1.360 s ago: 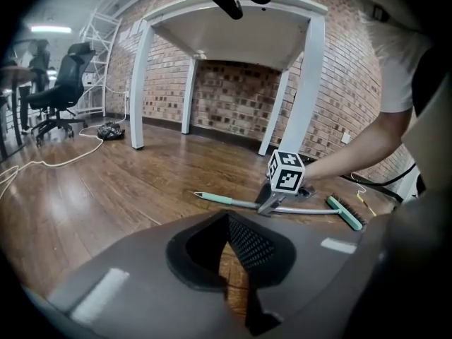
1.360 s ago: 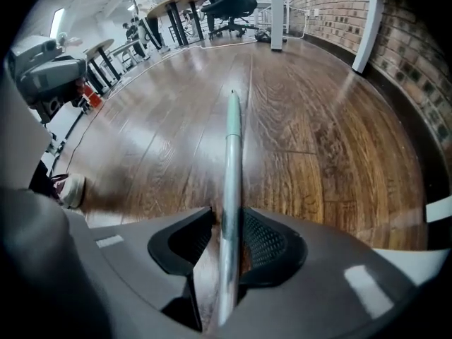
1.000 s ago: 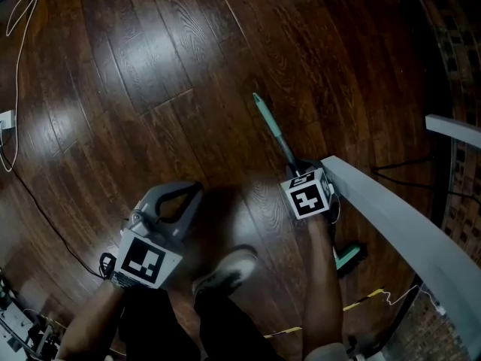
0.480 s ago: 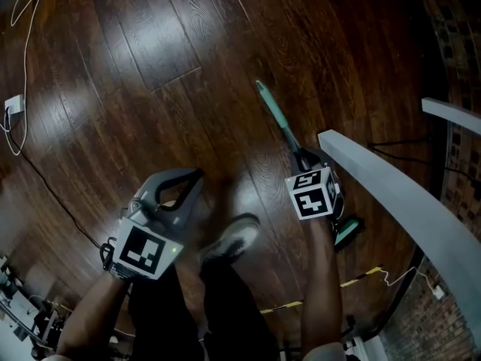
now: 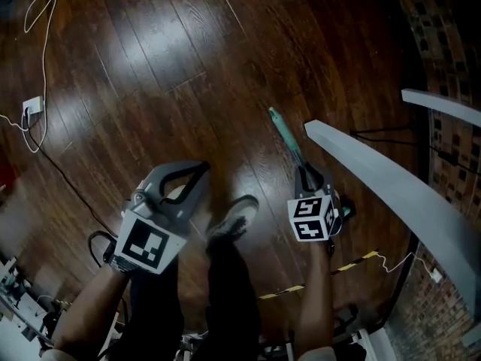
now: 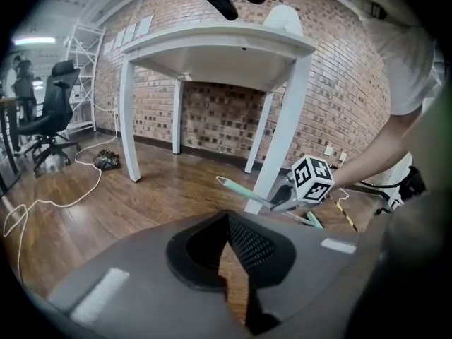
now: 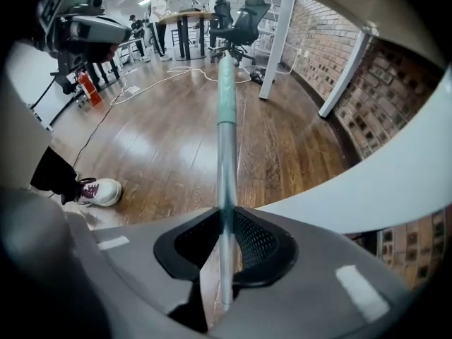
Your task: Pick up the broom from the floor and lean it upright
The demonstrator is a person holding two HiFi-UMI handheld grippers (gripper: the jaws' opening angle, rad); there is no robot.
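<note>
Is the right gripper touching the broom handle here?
Touching. In the right gripper view, the right gripper has its jaws clamped on the broom handle.

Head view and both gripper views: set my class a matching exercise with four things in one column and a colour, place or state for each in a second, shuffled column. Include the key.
Things
1. left gripper
2. right gripper
3. broom handle
4. shoe

Colour, place or state
A. pale, on the wooden floor, between the two grippers in the head view
B. jaws closed on the broom handle
C. teal at its far end
D. nothing between its jaws

Pairs: 1-D, 2-B, 3-C, 4-A
</note>
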